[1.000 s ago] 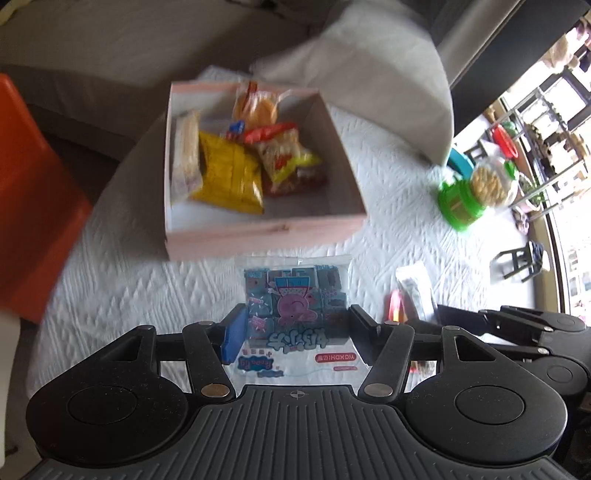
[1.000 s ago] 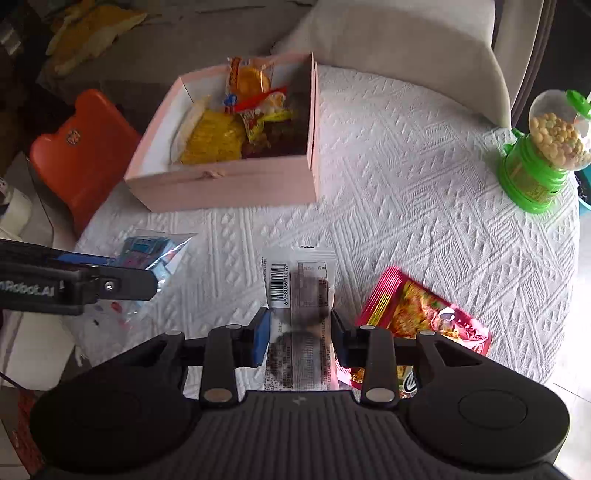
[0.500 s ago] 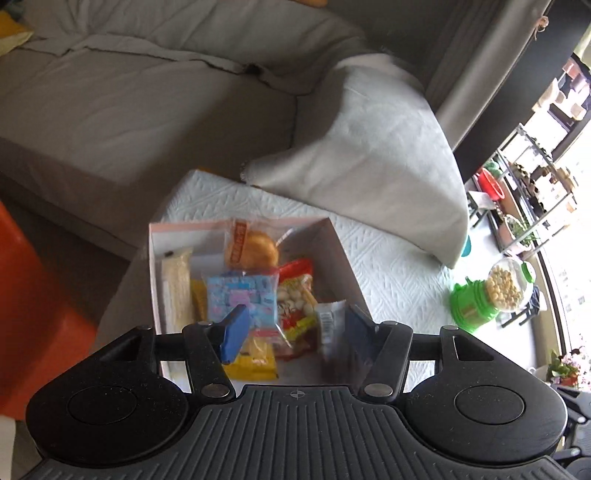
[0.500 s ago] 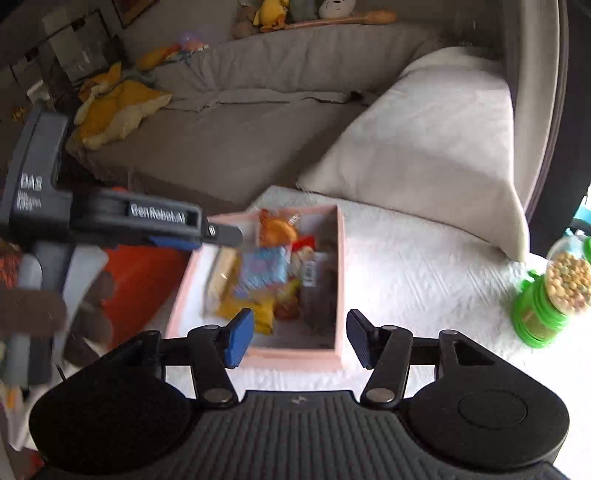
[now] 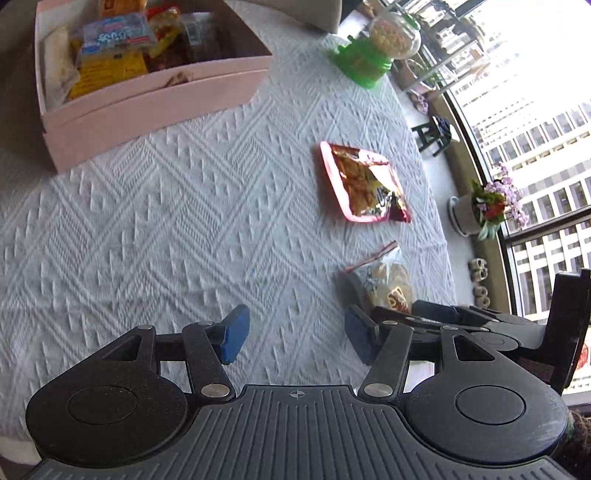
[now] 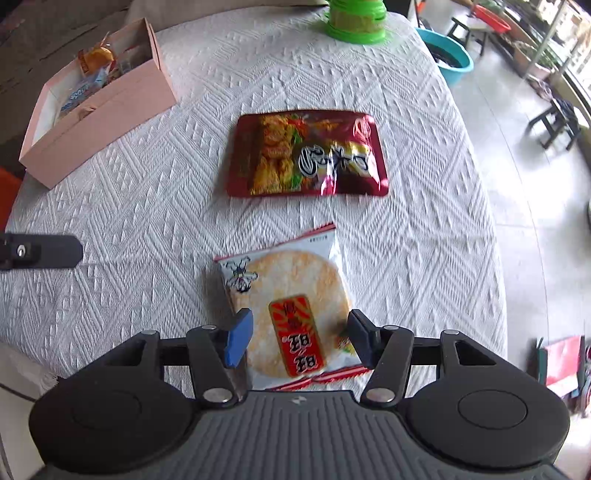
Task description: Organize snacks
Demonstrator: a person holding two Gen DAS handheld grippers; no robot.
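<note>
A pink box (image 5: 147, 99) (image 6: 96, 122) holding several snack packets stands at the far left of the white tablecloth. A red snack bag (image 5: 364, 182) (image 6: 308, 155) lies flat in the middle. A rice cracker packet (image 6: 291, 299) (image 5: 384, 282) lies nearer. My right gripper (image 6: 299, 341) is open, its fingers on either side of the cracker packet's near end. My left gripper (image 5: 295, 338) is open and empty above bare cloth, left of the cracker packet.
A green candy dispenser (image 5: 369, 55) (image 6: 356, 20) stands at the table's far edge. A teal basin (image 6: 448, 59) and stools are on the floor to the right. A potted plant (image 5: 480, 214) sits by the window. The table's right edge curves close.
Both grippers let their packets go into the box and pulled back to the near side. The right gripper now straddles the rice cracker packet; the left hangs open over the cloth.
</note>
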